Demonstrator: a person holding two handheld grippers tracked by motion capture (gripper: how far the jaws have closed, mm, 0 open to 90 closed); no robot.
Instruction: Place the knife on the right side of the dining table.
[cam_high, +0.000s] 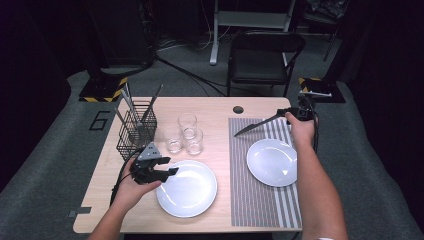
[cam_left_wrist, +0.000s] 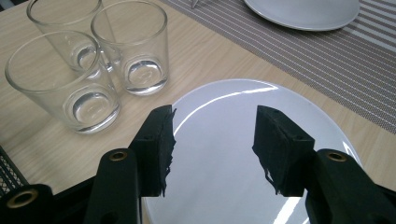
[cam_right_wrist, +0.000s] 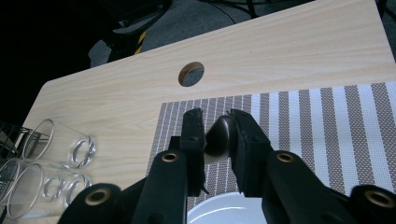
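Your right gripper (cam_high: 292, 116) pinches a dark utensil (cam_high: 256, 126) by its handle above the striped placemat (cam_high: 260, 197). Lower it level, just beyond the right plate (cam_high: 272, 162). Your left gripper (cam_left_wrist: 212, 149) stands spread over the near plate (cam_left_wrist: 224, 186).

A single large dark numeral "6" (cam_high: 99, 120) is marked on the grey carpeted floor (cam_high: 60, 150) just beyond the far left corner of the light wooden counter (cam_high: 210, 107), and it is the one readable character anywhere in the scene.
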